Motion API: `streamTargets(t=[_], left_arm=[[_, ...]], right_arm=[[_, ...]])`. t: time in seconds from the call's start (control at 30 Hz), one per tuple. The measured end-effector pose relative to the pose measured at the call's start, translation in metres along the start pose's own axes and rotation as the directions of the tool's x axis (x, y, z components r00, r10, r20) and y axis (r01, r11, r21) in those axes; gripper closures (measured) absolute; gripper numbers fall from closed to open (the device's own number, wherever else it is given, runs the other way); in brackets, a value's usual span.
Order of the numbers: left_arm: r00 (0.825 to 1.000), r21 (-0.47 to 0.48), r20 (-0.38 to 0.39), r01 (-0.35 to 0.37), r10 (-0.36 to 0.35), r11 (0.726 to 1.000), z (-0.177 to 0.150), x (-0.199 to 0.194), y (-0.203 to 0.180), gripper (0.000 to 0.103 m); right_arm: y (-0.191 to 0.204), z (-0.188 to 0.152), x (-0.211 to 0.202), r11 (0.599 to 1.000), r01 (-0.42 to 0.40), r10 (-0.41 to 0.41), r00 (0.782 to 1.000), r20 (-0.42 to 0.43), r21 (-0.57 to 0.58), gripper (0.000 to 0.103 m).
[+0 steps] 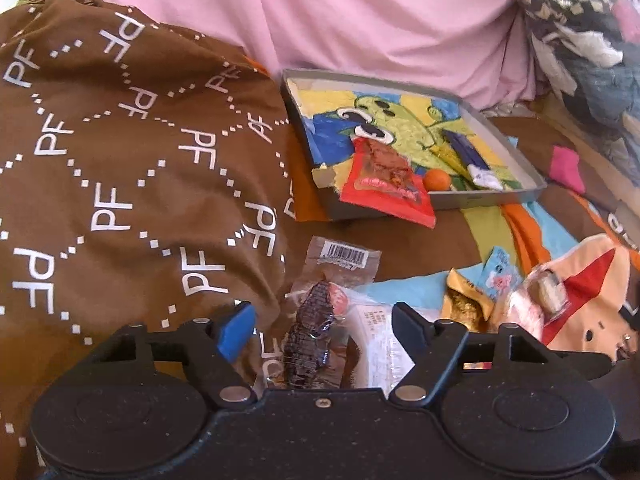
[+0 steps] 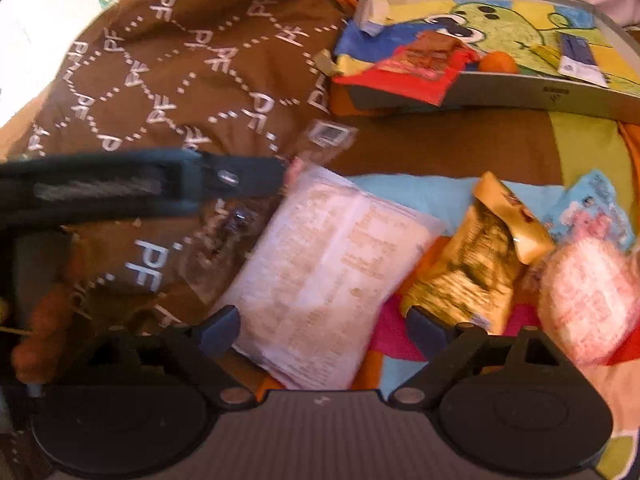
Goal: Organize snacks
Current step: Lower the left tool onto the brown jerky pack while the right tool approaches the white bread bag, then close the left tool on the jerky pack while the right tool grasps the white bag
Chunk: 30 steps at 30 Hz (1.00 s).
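My left gripper (image 1: 322, 326) is open, its fingers on either side of a clear packet holding a dark snack (image 1: 312, 320) that lies on the bedspread. My right gripper (image 2: 324, 328) is open just above a white printed packet (image 2: 328, 272), which lies between its fingers. A gold packet (image 2: 480, 264), a pink-white packet (image 2: 588, 300) and a small light-blue packet (image 1: 500, 272) lie to the right. The grey tray (image 1: 492, 200) farther back holds a red packet (image 1: 384, 184) hanging over its front wall, an orange ball (image 1: 437, 180) and a blue stick packet (image 1: 468, 152).
A brown pillow with white "PF" letters (image 1: 120, 160) fills the left side. Pink bedding (image 1: 360, 20) rises behind the tray, and patterned cloth (image 1: 592, 40) is heaped at the right. One of the left gripper's fingers (image 2: 240, 176) crosses the right wrist view from the left.
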<state>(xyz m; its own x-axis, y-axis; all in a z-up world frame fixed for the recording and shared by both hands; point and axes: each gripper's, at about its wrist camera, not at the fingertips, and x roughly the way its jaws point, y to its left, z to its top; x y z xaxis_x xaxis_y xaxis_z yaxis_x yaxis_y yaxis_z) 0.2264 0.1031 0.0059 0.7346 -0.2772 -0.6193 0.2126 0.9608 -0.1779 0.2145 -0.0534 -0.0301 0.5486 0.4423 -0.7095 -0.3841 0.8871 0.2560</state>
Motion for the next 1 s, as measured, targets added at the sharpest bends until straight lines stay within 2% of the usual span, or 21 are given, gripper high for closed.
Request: streamTargets(t=[0.1,0.3,0.4,0.53,0.63,0.8,1.0], left_arm=[[0.999,-0.011,-0.049,-0.022,0.021,1.0,0.001,0.012,0.004,0.041],[0.997,-0.037,-0.073,-0.026,0.023,0.999,0.001,0.021,0.011,0.045],[0.996,-0.02,-0.086,-0.036,0.034,0.999,0.001,0.023,0.011,0.053],[0.995,-0.035,-0.095,-0.032,0.029,0.999,0.002,0.024,0.014,0.053],[0.994,-0.035,-0.108,-0.034,0.03,0.999,0.001,0.024,0.012,0.054],[0.987,-0.049,-0.162,-0.021,0.013,0.999,-0.005,0.018,0.01,0.054],[0.982,-0.046,-0.188,-0.023,0.014,0.999,-0.009,0.02,0.009,0.051]], right_arm=[[0.005,0.003,0.001,1.0,-0.019,0.019,1.0,-0.009,0.001,0.008],[0.013,0.009,0.019,1.0,0.012,-0.012,0.999,-0.039,0.004,0.006],[0.014,0.009,0.022,0.999,0.035,-0.036,0.998,-0.043,-0.01,0.011],[0.013,0.002,0.011,0.997,0.059,-0.061,0.998,-0.029,-0.056,0.023],[0.005,-0.003,0.002,0.997,0.064,-0.066,0.997,-0.034,-0.044,0.028],[-0.008,-0.009,-0.012,0.998,0.069,-0.07,0.995,-0.068,-0.013,0.029],[-0.019,-0.009,-0.015,0.998,0.043,-0.039,0.996,-0.076,0.041,0.024]])
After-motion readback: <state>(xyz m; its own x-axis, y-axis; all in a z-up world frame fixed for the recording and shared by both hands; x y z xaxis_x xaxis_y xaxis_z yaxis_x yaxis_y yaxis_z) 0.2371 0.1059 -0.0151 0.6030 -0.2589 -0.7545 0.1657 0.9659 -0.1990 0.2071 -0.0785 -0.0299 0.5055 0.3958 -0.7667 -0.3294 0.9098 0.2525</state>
